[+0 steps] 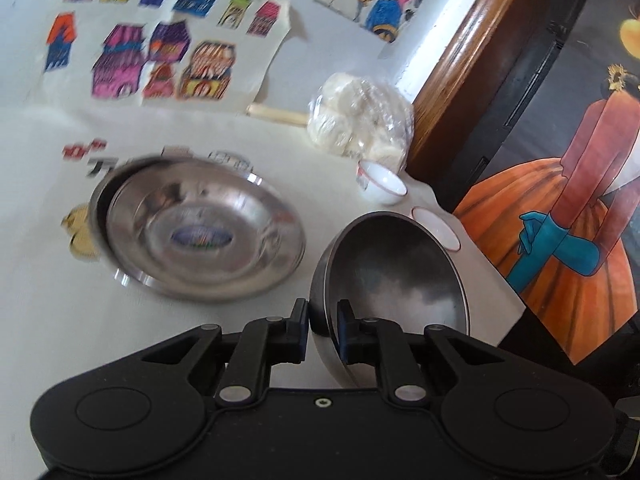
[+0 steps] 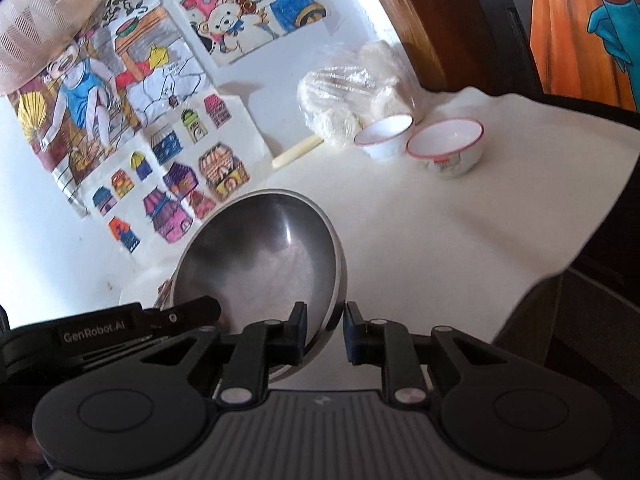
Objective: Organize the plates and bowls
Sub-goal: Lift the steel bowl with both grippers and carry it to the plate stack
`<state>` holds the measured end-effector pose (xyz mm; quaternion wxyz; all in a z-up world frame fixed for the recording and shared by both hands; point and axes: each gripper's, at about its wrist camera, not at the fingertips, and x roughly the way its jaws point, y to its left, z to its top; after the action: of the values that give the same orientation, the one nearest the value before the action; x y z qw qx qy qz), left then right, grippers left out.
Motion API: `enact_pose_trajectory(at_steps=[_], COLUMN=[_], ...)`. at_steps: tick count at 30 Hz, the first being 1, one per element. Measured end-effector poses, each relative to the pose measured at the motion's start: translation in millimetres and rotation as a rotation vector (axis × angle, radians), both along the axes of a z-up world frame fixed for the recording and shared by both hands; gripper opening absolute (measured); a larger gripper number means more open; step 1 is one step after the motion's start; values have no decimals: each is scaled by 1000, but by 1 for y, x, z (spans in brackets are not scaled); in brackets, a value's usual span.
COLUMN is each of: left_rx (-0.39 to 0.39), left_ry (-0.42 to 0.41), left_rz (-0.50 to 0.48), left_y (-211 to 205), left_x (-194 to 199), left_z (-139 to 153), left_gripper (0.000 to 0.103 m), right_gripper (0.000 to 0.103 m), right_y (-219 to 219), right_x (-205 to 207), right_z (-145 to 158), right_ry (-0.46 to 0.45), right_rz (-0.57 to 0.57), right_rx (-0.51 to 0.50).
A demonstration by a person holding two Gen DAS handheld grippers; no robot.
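A steel bowl [image 1: 388,276] hangs tilted above the white table, its hollow facing me. My left gripper [image 1: 322,320] is shut on its near left rim, one pad inside and one outside. In the right wrist view the steel bowl [image 2: 260,264] is tilted too, and my right gripper [image 2: 325,326] is shut on its near right rim. There the left gripper's black body [image 2: 176,316] reaches the bowl's near left edge. Stacked steel plates [image 1: 200,232] lie on the table to the left. Two white bowls with red rims [image 2: 386,132] [image 2: 446,146] stand at the back right.
A clear bag of white lumps [image 2: 352,96] and a pale wooden stick [image 2: 298,150] lie by the wall. Coloured drawings [image 1: 160,56] hang on it. The table's right edge [image 2: 552,276] drops off near a brown wooden frame [image 1: 452,76].
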<state>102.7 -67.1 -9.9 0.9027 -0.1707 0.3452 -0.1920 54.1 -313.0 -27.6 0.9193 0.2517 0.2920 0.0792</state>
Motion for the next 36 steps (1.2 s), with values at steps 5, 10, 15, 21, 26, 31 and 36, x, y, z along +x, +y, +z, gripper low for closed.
enact_pose_trajectory(at_steps=[5,10,15,21,26,31,36], left_rx=[-29,-47,-57,-67,-72,-75,-85], left_ry=[57,106,112,123,124,139,131], left_rz=[10,38,55,67,81,102,122], left_y=[14,28,37,44,51,60,72], left_x=[-8,-8,-5,0,4,8,12], left_z=[-10,-18,-18,-19,-17,-18,-15], left_gripper=[17,17,17,15,15,15,15], right_gripper=[21,21,21,21,21,22,22], right_y=[7,19,28,35,41,51,63], right_x=[-10,-7,2,12,20,30,38], right_z=[0,0,-2,-7,-5,-3,-3], right_ry=[37,50,71,96,101,102,109], right_rz=[13,28,44,57,73,97,123], right_rx=[-12,-29,-32,-40,-54,-61,-71])
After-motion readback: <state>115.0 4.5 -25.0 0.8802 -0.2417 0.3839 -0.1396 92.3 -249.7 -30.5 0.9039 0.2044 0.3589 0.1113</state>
